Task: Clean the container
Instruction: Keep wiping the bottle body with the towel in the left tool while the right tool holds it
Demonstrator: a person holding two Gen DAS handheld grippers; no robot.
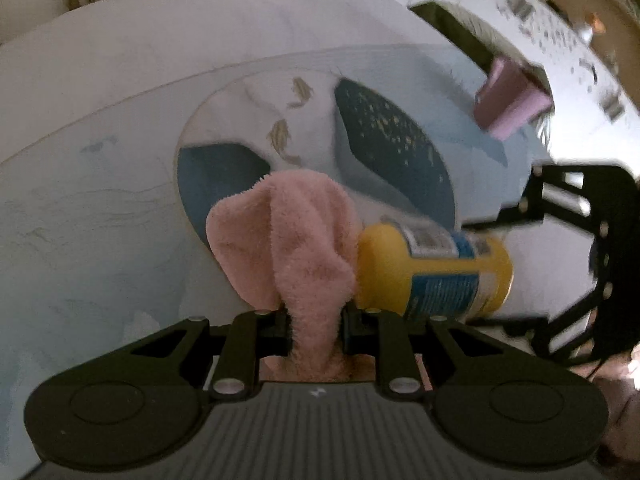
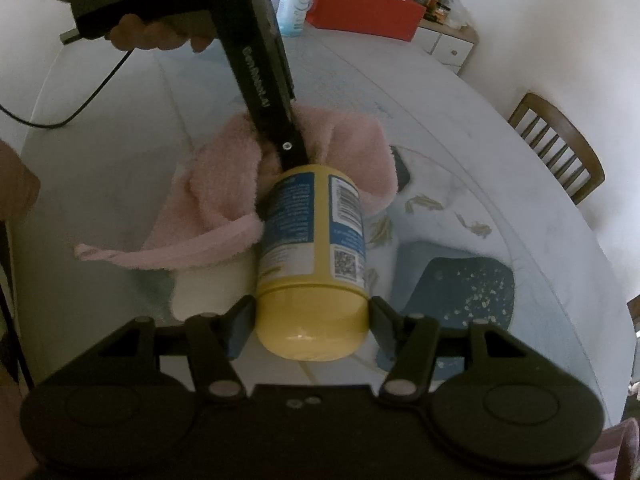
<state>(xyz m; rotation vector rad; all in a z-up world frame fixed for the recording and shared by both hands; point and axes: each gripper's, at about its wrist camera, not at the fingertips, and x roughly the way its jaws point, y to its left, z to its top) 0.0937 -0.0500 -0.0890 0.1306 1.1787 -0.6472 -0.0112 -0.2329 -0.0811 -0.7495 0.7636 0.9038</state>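
A yellow container (image 2: 312, 264) with a blue and white label lies tilted over the table, its rounded end clamped between the fingers of my right gripper (image 2: 312, 312). My left gripper (image 1: 316, 320) is shut on a fluffy pink cloth (image 1: 288, 248), which bunches up beyond its fingers. In the left wrist view the cloth touches the far end of the container (image 1: 432, 268). In the right wrist view the cloth (image 2: 224, 192) drapes around that end, and the left gripper's black body, held by a hand (image 2: 160, 32), comes down onto it from above.
The table carries a pale blue tablecloth (image 1: 100, 220) with a round dark blue pattern (image 2: 460, 288). A red box (image 2: 364, 8) and a light blue bottle (image 2: 294, 0) stand at its far end. Wooden chairs (image 2: 560, 148) flank the table. A pink object (image 1: 512, 100) sits near the edge.
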